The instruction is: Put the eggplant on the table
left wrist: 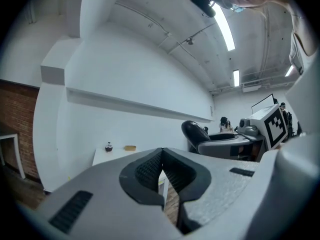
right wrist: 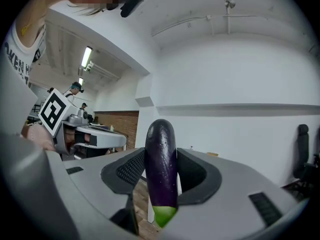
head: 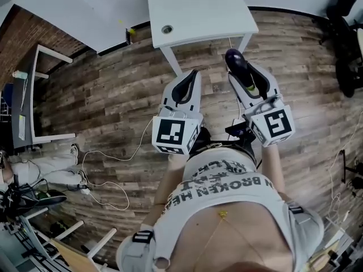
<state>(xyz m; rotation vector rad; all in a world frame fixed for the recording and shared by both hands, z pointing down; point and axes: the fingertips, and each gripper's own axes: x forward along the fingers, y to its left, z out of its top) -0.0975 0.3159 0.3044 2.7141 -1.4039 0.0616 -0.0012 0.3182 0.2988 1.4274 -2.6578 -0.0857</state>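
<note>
Right gripper point(right wrist: 161, 159) pinches a glossy dark-purple eggplant point(right wrist: 161, 149), green stem end near, rounded tip far; left gripper point(left wrist: 161, 156), jaws together, holds nothing; white table point(head: 198, 7) stands beyond.

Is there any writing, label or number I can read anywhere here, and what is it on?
"BROKEN" on the person's white shirt, upside down; the other words there are creased and unreadable.
Left cube and right cube: black-and-white square patterns, no letters.
Nothing else readable.
</note>
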